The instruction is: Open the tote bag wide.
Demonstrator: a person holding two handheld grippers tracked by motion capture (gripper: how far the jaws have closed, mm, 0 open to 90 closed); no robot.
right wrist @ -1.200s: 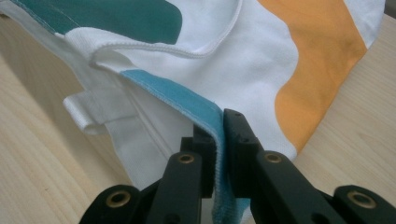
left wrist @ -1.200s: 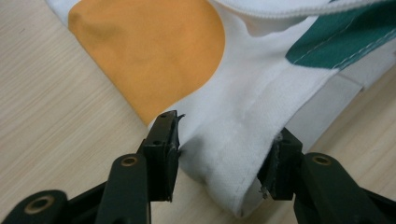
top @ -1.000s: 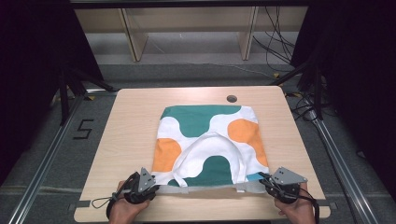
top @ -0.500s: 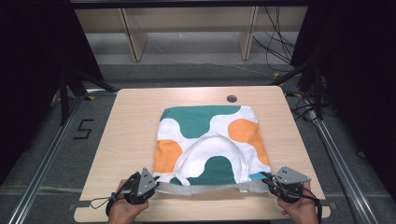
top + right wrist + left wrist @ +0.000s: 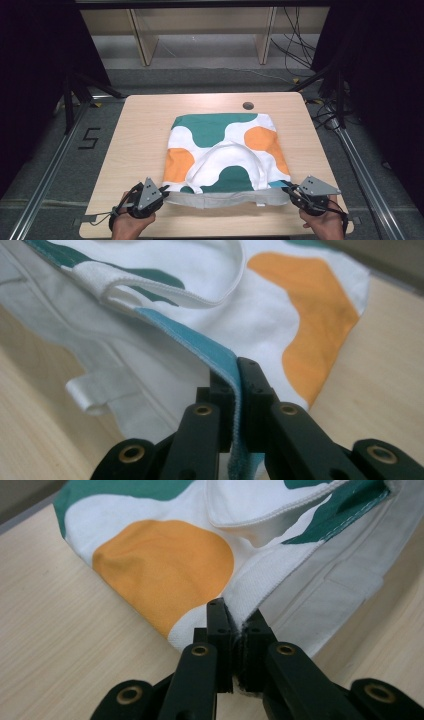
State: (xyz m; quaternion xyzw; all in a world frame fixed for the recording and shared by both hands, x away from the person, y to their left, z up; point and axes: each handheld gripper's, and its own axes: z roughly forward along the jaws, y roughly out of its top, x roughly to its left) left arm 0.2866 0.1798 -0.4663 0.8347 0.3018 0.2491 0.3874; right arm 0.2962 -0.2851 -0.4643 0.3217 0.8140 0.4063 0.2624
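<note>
Both near corners of bag pinched, risk of slip.

Left gripper (image 5: 239,625) clamped on white hem, right gripper (image 5: 236,385) clamped on teal edge of bag (image 5: 225,150), flat at mid table (image 5: 140,125). Thin bites at 2 corners: likely to slip under uneven pull, bunching the open mouth.

Bag (image 5: 225,150) underside hidden; forearms cut off; small tab (image 5: 87,390) perhaps label

Your left black two-jaw gripper (image 5: 161,189) and right black two-jaw gripper (image 5: 291,190) are clamped closed on fabric, hands low at near edge.
</note>
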